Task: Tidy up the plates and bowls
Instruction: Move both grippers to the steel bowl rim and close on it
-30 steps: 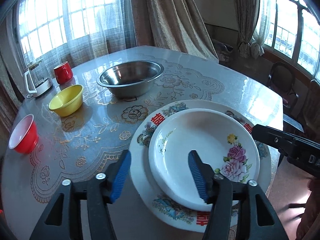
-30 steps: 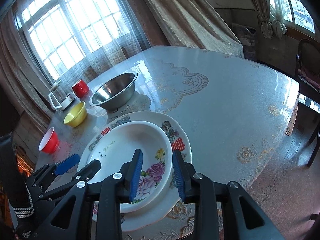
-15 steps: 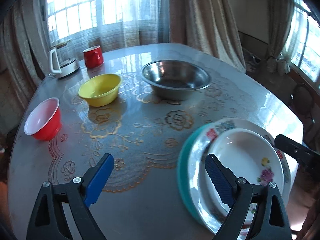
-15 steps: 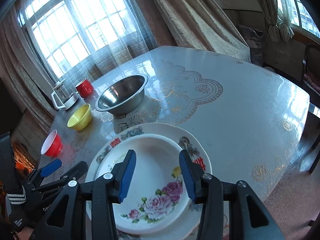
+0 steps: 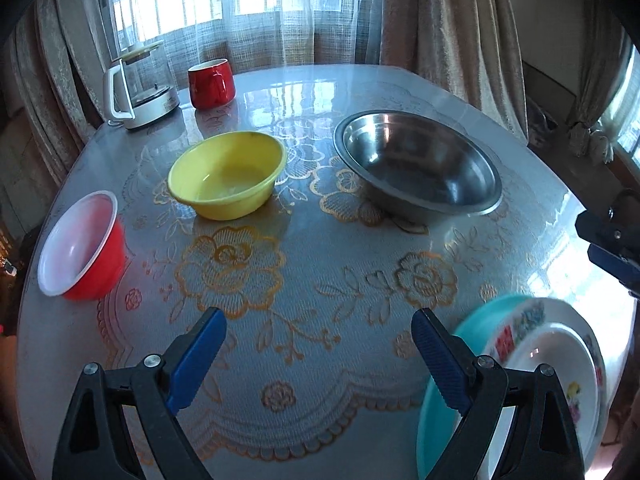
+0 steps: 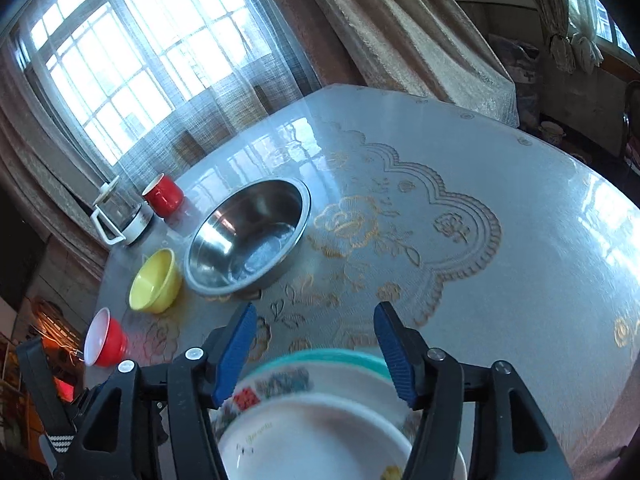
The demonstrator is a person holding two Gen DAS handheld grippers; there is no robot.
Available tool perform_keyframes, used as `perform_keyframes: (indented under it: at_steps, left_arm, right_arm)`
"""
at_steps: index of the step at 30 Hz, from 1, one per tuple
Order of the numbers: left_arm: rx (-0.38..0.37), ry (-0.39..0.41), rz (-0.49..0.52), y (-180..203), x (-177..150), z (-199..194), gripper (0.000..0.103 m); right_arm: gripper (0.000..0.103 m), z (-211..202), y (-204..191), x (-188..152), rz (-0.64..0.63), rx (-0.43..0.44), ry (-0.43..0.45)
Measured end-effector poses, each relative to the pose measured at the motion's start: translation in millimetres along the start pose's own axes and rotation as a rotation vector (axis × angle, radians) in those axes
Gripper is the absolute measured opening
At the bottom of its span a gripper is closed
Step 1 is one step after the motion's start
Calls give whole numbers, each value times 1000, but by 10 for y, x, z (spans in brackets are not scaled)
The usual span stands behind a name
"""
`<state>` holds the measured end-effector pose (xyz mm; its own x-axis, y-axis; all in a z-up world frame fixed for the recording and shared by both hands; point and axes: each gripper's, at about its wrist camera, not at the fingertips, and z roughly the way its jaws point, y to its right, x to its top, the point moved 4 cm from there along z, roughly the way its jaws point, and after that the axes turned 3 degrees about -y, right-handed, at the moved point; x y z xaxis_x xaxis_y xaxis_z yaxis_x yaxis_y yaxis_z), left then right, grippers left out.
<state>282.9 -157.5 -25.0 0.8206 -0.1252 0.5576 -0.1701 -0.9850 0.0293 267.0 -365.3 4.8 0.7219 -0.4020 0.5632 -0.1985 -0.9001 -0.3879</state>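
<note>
A stack of plates lies at the table's near edge: a white floral deep plate point(image 5: 556, 376) point(image 6: 320, 436) on a larger patterned plate point(image 5: 528, 320) point(image 6: 288, 380) on a teal plate point(image 5: 432, 412) point(image 6: 332, 356). A steel bowl point(image 5: 420, 168) point(image 6: 248, 236), a yellow bowl point(image 5: 228, 176) point(image 6: 154, 286) and a red bowl with white inside point(image 5: 80, 244) point(image 6: 104, 338) stand further back. My left gripper point(image 5: 320, 360) is open and empty, above bare tablecloth left of the stack. My right gripper point(image 6: 316, 348) is open and empty, above the stack's far rim.
A glass kettle point(image 5: 138, 88) point(image 6: 118, 212) and a red mug point(image 5: 211, 83) point(image 6: 163, 196) stand at the table's far left by the curtained window. The lace-patterned tablecloth point(image 5: 304, 264) covers the round table. The right gripper's tip point(image 5: 612, 252) shows at the left view's right edge.
Both grippers have opened wide and drawn back from the plate stack. The left view has swung left toward the bowls. The teal bottom plate now shows.
</note>
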Motion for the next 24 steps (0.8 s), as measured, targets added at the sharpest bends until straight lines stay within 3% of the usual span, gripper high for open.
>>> perform_keyframes:
  at_steps: [9,17,19,20,21,24]
  left_arm:
    - [-29,-3,-39,-71,295,216,94]
    - [-74,2,-45,-38,471,333,94]
    - [-77,12,-45,-26,497,348,94]
    - [-84,15,-44,-18,511,353,94]
    - [-97,19,-46,-6,525,361,94]
    - [-122,18,-49,42,568,399,94]
  right_arm:
    - [62,620,-39,489,40,26,-85]
    - [62,1183,-97,658,48,22,-175]
    - [50,1275,-73,657,60,45,-191]
    - [37,1311,-58,642,58,38,-206]
    - [32,1339,-36,614,56,30,-220]
    - [30,1344,32,550,75,57,-233]
